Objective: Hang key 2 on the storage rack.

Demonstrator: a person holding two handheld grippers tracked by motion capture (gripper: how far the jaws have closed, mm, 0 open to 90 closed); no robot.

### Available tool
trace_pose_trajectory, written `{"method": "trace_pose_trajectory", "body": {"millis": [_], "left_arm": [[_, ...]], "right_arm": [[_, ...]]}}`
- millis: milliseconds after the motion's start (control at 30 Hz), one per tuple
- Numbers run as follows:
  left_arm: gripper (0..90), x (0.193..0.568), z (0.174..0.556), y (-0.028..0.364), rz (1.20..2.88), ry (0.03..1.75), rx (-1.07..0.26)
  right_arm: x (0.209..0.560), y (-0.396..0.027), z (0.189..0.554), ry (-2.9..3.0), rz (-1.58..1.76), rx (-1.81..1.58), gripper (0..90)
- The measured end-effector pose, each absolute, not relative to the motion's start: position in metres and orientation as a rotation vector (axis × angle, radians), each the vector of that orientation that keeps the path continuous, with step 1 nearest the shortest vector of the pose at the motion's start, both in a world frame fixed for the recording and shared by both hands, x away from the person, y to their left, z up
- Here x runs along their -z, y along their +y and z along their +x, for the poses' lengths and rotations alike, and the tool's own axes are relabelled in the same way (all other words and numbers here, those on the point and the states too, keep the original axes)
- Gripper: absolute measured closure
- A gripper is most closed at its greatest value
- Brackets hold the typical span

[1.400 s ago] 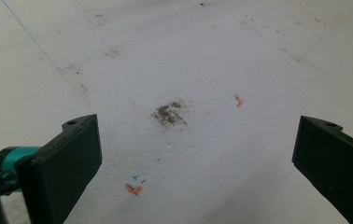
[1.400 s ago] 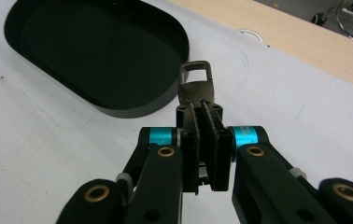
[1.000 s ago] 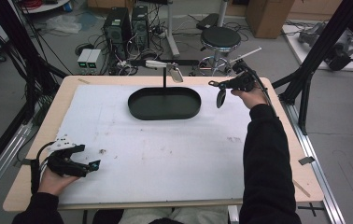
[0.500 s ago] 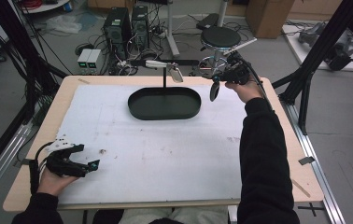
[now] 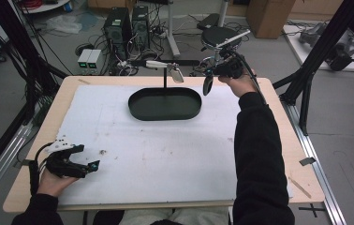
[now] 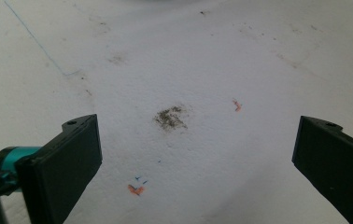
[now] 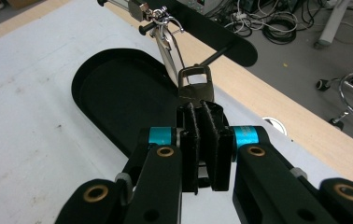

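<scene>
High view: the right gripper is held above the table's far edge, just right of the stand that rises behind the black tray. A dark oval piece hangs below it; it looks like the working end of a utensil, though it is too small to be sure.

In the right gripper view the jaws of the right gripper are pressed together on the utensil, whose metal end with a square loop sticks out past the tips. That loop lies close to the silver clip hanging from the stand's arm; whether they touch I cannot tell. The tray lies below, with nothing in it.

The left gripper rests at the near left on the white sheet, well apart from the work. In its own view the left gripper has its jaws spread wide over bare, stained sheet.

By my reading, pickup and carry are done. What is left is the fine part: getting the loop onto the stand's hanger, then letting go.
</scene>
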State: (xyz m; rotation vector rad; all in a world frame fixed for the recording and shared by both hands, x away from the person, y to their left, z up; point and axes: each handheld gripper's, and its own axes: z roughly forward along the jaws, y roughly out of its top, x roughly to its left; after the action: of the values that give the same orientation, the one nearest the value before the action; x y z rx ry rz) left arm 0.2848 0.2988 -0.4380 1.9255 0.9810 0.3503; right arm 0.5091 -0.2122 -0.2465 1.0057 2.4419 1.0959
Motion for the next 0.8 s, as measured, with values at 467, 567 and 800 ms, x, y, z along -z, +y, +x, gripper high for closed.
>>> {"method": "trace_pose_trajectory", "body": {"millis": [467,567,800], "left_arm": [[1.9,0.438,0.285,0.299,1.928,0.985,-0.351],[1.9,0.439,0.285,0.298,1.929,0.984,-0.351],[1.9,0.439,0.285,0.298,1.930,0.986,-0.352]], "right_arm": [[0.259,-0.196,0.521,2.440,1.050,-1.038,85.2],[0.262,-0.194,0.522,2.443,1.061,-1.027,85.1],[0.272,-0.190,0.525,2.434,1.099,-0.990,84.4]]}}
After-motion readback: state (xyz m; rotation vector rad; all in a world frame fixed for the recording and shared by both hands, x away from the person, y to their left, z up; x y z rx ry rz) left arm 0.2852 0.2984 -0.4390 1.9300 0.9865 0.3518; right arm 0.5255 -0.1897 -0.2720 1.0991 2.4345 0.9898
